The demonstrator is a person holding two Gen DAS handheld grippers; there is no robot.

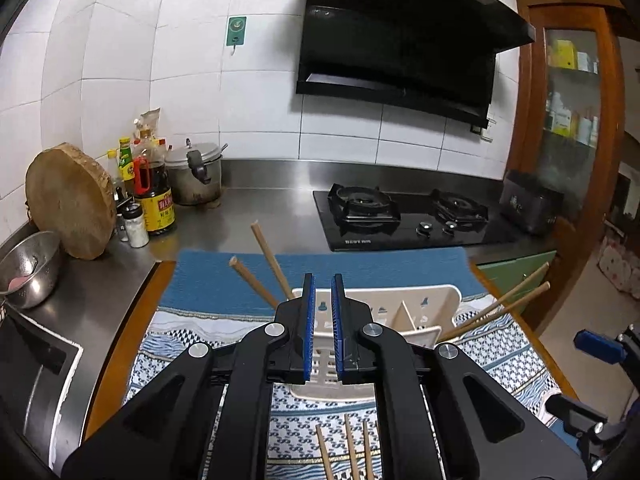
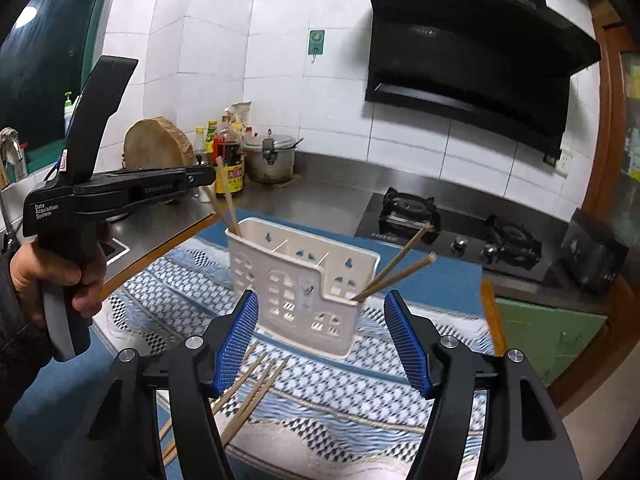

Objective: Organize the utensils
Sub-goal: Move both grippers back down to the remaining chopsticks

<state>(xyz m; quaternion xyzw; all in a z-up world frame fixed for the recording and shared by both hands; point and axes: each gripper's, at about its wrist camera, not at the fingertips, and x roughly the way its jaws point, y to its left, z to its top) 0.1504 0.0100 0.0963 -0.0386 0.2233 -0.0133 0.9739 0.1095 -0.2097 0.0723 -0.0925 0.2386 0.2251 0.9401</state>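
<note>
Holder: white plastic utensil caddy (image 2: 304, 280) upright on the patterned blue-and-white mat (image 2: 360, 380), divided into compartments.
Chopsticks in holder: one pair (image 2: 226, 200) leaning out of the left end compartment, another pair (image 2: 400, 264) leaning out of the right end.
Loose chopsticks: several (image 2: 248, 384) flat on the mat in front of the holder, near the right gripper's left finger.
Left gripper (image 1: 322, 280): jaws clenched almost together, nothing between the pads; tips just above the holder's left part. A hand (image 2: 56, 268) holds its grip.
Right gripper (image 2: 320, 300): jaws released and wide, empty; holder sits just beyond the fingertips, not touching.
Background: steel counter (image 1: 260, 208), gas hob (image 1: 408, 216), range hood (image 1: 400, 40), round wooden board (image 1: 72, 200).
</note>
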